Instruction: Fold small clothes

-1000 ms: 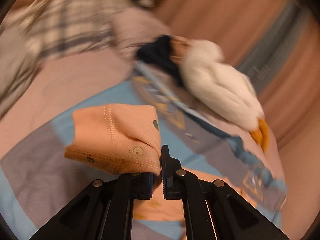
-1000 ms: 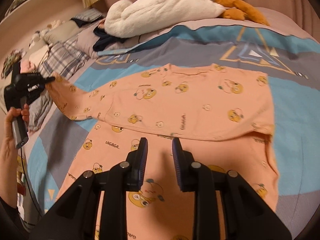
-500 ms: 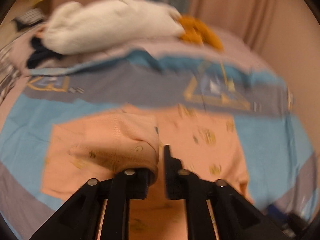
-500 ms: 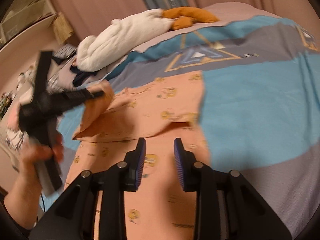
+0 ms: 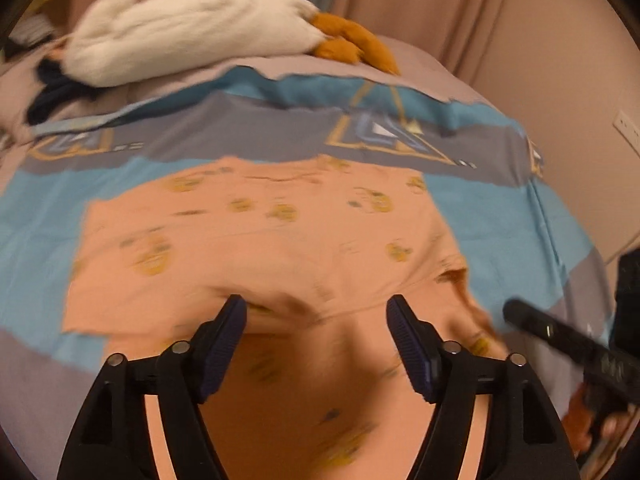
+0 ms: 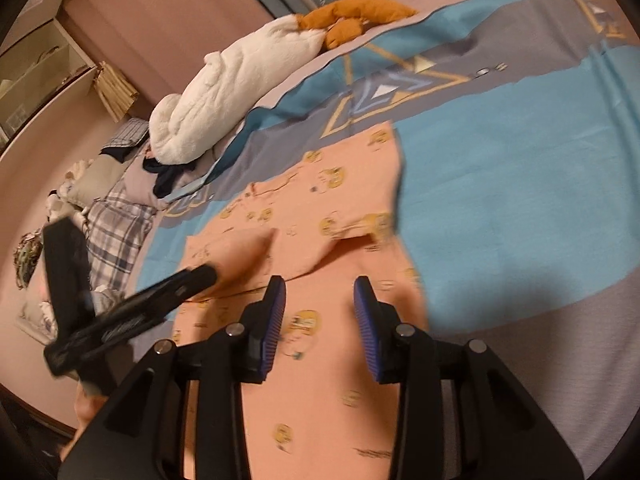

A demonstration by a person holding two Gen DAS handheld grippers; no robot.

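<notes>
A peach garment (image 5: 280,240) with yellow cartoon prints lies flat on the bed, also visible in the right wrist view (image 6: 328,208). Its left sleeve (image 6: 240,248) lies folded over the body. My left gripper (image 5: 316,308) hovers just above the folded edge with its jaws opening wide and nothing pinched between them; the right wrist view shows it low on the left (image 6: 132,312). My right gripper (image 6: 320,286) hangs over the lower part of the garment, its jaws opening a little with only cloth beneath them. A hand holds it at the right edge of the left wrist view (image 5: 560,336).
The blue and grey duvet (image 6: 500,184) covers the bed. At its far side lie a white plush toy (image 5: 192,36) with orange feet and dark clothes (image 6: 172,176). Plaid cloth (image 6: 116,236) and other laundry sit to the left. A wall socket (image 5: 626,128) is on the right.
My left gripper carried the sleeve rightward across the garment, laid it down and let go, its jaws spreading wide. My right gripper swung and rolled, with its jaws slightly wider.
</notes>
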